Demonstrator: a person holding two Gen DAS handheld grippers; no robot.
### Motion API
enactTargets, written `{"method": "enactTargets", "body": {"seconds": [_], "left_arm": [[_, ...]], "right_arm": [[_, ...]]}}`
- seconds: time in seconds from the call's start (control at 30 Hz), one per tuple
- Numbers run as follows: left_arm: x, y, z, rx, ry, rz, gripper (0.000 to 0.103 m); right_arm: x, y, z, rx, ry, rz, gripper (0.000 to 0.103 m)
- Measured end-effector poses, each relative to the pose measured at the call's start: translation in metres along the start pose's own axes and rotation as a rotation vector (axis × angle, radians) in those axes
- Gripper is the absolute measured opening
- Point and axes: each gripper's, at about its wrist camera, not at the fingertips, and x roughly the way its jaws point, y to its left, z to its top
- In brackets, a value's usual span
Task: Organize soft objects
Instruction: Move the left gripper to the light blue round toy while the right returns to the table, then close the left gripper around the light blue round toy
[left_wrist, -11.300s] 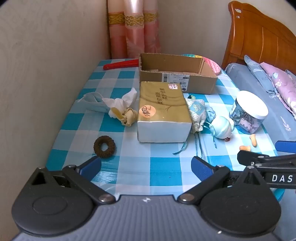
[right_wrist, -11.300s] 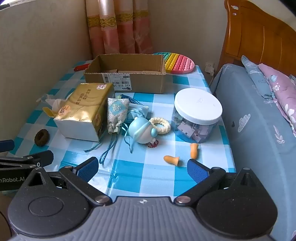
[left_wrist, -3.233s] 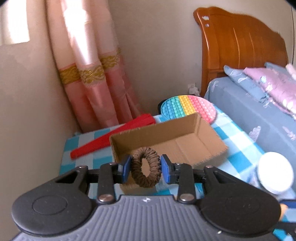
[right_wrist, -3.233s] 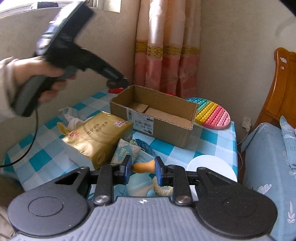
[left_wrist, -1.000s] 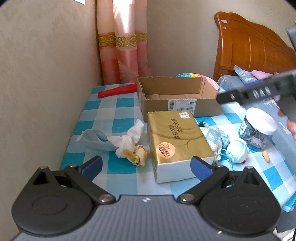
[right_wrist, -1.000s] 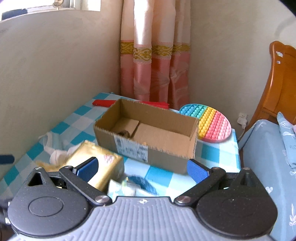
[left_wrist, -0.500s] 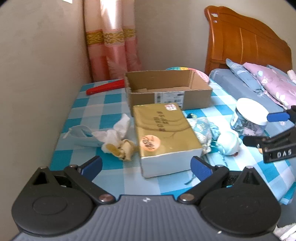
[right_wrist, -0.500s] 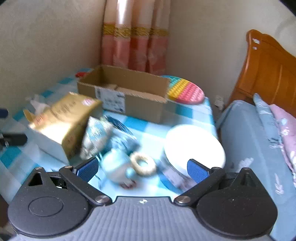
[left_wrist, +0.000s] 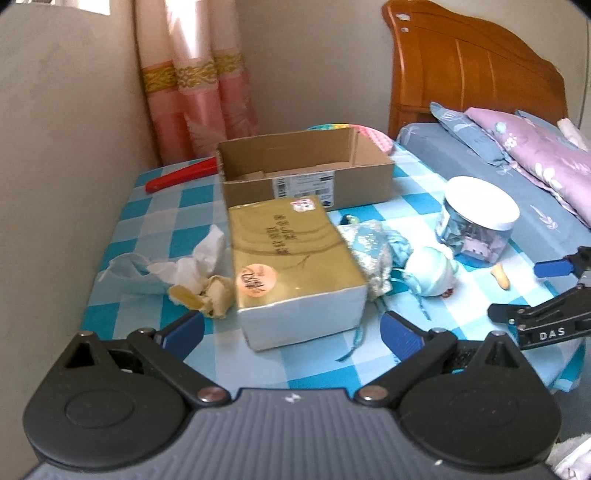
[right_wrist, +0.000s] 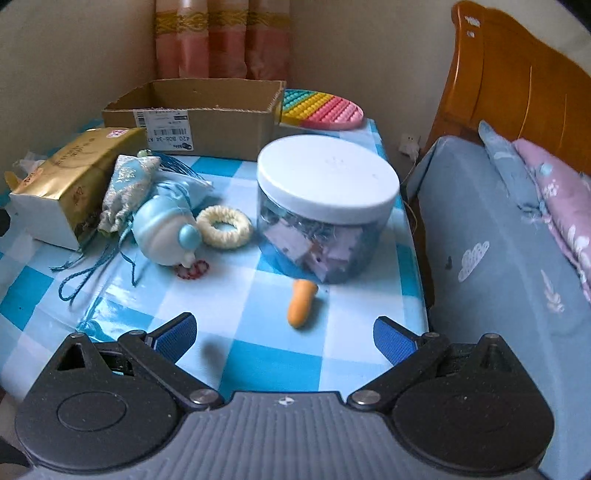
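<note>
An open cardboard box stands at the back of the checked table. One orange earplug lies in front of the jar, just beyond my open, empty right gripper. A cream hair ring, a blue-white plush toy and a drawstring pouch lie mid-table. Crumpled tissue with a face mask lies left of the gold tissue pack. My left gripper is open and empty, facing that pack's near end.
A clear jar with a white lid stands near the table's right edge. A rainbow pop mat and a red object lie at the back. A wall runs along the left, a bed along the right.
My right gripper has dropped low toward the table's front right, so the earplug now lies just ahead of it. My left gripper has edged closer to the gold pack. Both stay open.
</note>
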Motion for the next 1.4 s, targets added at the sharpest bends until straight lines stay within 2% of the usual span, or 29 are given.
{"method": "enactTargets", "body": {"seconds": [0.37,0.6,0.83,0.9,1.07,1.2,1.23,1.4], "left_arm": [[0.010,-0.041,0.022,0.081,0.007,-0.138,0.101],[0.028,-0.078,0.034,0.168,0.013,-0.152,0.101],[0.050,-0.107,0.037,0.252,0.010,-0.172,0.100],[0.056,-0.112,0.037,0.260,0.008,-0.177,0.097],[0.070,-0.118,0.037,0.258,0.029,-0.169,0.077],[0.076,-0.124,0.034,0.285,0.023,-0.137,0.074],[0.077,-0.126,0.034,0.288,0.024,-0.132,0.071],[0.085,-0.129,0.032,0.285,0.047,-0.129,0.065]], "right_arm": [[0.012,-0.006,-0.005,-0.042,-0.019,0.112,0.103],[0.012,-0.006,-0.006,-0.114,-0.037,0.202,0.103],[0.009,-0.010,-0.010,-0.138,-0.051,0.230,0.103],[0.009,-0.011,-0.011,-0.142,-0.056,0.235,0.103],[0.007,-0.013,-0.013,-0.150,-0.071,0.246,0.103],[0.007,-0.014,-0.015,-0.152,-0.076,0.250,0.103],[0.006,-0.014,-0.015,-0.153,-0.078,0.251,0.103],[0.006,-0.015,-0.016,-0.151,-0.082,0.252,0.103]]}}
